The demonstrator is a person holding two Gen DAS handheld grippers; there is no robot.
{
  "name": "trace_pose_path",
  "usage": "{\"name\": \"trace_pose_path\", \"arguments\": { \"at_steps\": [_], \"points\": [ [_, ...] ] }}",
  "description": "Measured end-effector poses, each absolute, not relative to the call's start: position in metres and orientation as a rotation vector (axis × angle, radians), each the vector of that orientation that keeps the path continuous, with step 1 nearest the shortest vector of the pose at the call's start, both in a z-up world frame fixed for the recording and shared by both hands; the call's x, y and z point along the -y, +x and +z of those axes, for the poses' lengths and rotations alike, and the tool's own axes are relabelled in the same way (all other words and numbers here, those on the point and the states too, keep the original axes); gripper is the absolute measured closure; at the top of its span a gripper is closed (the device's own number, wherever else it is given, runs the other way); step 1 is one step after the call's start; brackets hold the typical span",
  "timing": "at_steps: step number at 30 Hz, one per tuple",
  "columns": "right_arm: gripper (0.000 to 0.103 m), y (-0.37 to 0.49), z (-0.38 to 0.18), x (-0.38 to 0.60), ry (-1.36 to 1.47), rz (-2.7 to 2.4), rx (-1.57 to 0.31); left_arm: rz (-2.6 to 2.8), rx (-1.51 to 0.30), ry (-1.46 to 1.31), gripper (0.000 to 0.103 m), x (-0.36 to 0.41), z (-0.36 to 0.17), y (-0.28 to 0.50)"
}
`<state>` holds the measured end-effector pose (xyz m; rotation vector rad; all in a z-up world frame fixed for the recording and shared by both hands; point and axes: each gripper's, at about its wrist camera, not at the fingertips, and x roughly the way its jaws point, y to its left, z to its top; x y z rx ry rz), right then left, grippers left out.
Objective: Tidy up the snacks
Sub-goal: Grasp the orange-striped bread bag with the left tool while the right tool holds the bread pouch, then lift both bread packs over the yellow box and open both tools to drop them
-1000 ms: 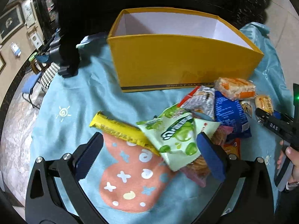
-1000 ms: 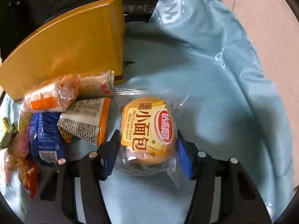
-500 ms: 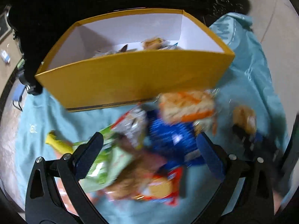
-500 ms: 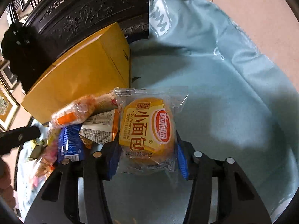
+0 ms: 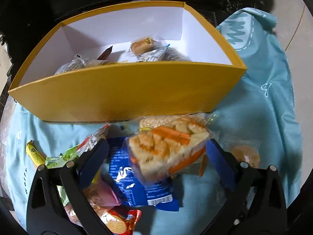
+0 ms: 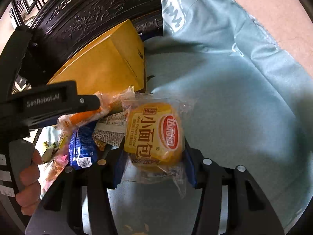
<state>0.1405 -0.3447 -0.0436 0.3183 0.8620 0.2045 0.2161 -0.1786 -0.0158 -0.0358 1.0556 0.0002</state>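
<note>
Change: left gripper (image 5: 156, 152) has swung across the pile, off the green packet (image 5: 58, 158) and onto the rice cracker (image 5: 168, 148) — jaws wide, either side of it, pads not pressing. Right gripper (image 6: 154, 166) has raised the bun (image 6: 154, 135) off the cloth (image 6: 234, 98), clenched on it; only the wrapper's tail hangs free.

Meaning: the bun looks ready to go to the box (image 5: 125, 94), the cracker probably next.

Box: yellow, open, just behind the pile, a few snacks already in it.

Loose: blue packet (image 5: 140, 178) under the cracker, pink packet (image 5: 101, 195), red packet (image 5: 117, 221), yellow bar (image 5: 34, 153).

Obstruction: the box's near wall must be cleared — and the left gripper (image 6: 49, 105) sits close beside the bun's likely path.
</note>
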Motion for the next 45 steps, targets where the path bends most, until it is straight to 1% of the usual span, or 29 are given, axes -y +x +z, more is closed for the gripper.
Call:
{"name": "trace_pose_path", "arguments": {
  "at_steps": [6,16,19,22,26,28,29,30,31,32,33,36,39,45],
  "points": [
    [0.051,0.141,-0.045,0.345,0.318,0.21,-0.868,0.006,-1.05,-0.08,0.002,0.176,-0.011,0.215],
    [0.051,0.143,-0.046,0.348,0.324,0.197,-0.883,0.015,-1.12,-0.115,0.002,0.189,-0.032,0.223],
    [0.051,0.144,-0.048,0.354,0.332,0.175,-0.899,-0.013,-1.152,-0.065,0.002,0.207,-0.036,0.219],
    [0.051,0.144,-0.051,0.357,0.342,0.171,-0.91,-0.003,-1.136,-0.006,0.002,0.22,-0.038,0.214],
    [0.051,0.143,-0.051,0.354,0.327,0.171,-0.911,0.04,-1.123,-0.003,0.003,0.226,-0.046,0.218],
    [0.051,0.143,-0.051,0.354,0.332,0.174,-0.91,0.048,-1.108,0.099,0.008,0.24,-0.05,0.217],
    [0.051,0.142,-0.051,0.355,0.335,0.175,-0.91,0.048,-1.096,0.128,0.014,0.244,-0.05,0.215],
    [0.051,0.142,-0.051,0.356,0.34,0.179,-0.91,0.019,-1.073,0.148,0.037,0.247,-0.047,0.211],
    [0.051,0.142,-0.051,0.356,0.343,0.184,-0.909,-0.045,-1.068,0.155,0.044,0.25,-0.043,0.207],
    [0.051,0.142,-0.051,0.355,0.345,0.188,-0.908,-0.062,-1.07,0.161,0.054,0.25,-0.041,0.205],
    [0.051,0.142,-0.051,0.355,0.344,0.188,-0.908,-0.065,-1.069,0.162,0.057,0.248,-0.04,0.204],
    [0.051,0.142,-0.05,0.355,0.352,0.193,-0.903,-0.081,-1.089,0.113,0.062,0.234,-0.036,0.204],
    [0.051,0.141,-0.049,0.353,0.353,0.206,-0.891,-0.097,-1.07,0.091,0.066,0.224,-0.026,0.196],
    [0.051,0.138,-0.047,0.348,0.35,0.231,-0.879,-0.113,-1.052,0.046,0.07,0.199,-0.014,0.183]
  ]
}}
